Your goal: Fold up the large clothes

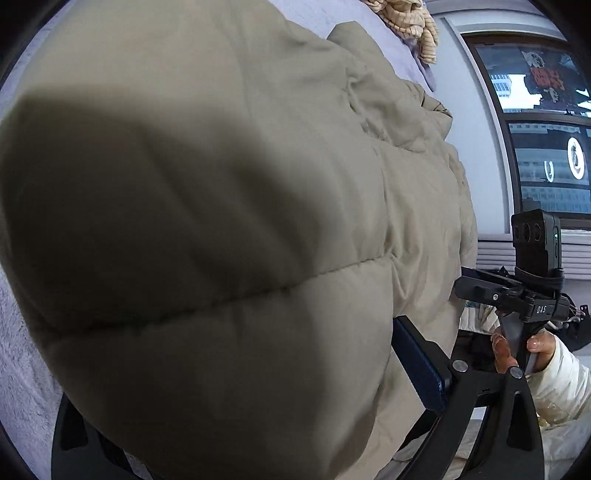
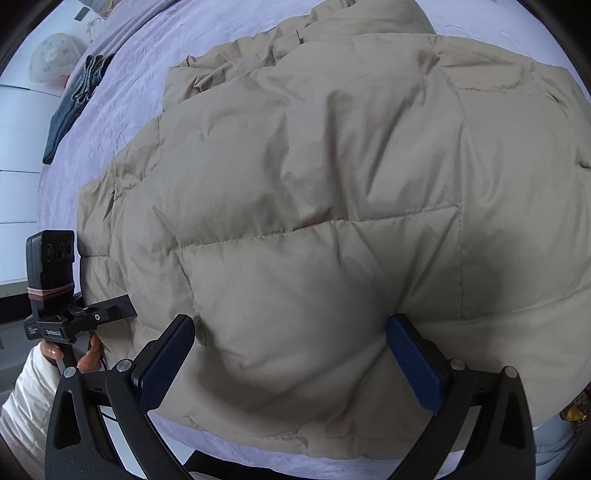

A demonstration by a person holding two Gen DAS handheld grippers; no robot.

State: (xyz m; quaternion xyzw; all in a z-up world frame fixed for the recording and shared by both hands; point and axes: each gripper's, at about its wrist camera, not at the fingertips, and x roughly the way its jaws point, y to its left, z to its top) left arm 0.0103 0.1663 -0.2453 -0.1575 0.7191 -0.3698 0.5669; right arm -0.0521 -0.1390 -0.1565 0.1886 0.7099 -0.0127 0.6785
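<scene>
Right wrist: tool [image 2: 291, 354] straddles puffy beige jacket [image 2: 314, 166].

The jacket [image 2: 314, 206] lies spread on the bed [image 2: 122, 99], covering most of it. In the right wrist view, a folded garment [image 2: 74, 99] lies on the bed to the jacket's left, well apart from it. In the left wrist view, a striped cloth [image 1: 410, 22] lies on the bed beyond the jacket; a window [image 1: 543, 122] stands to the right.

One puffer jacket [image 2: 314, 184], two claws [image 2: 290, 363]
</scene>
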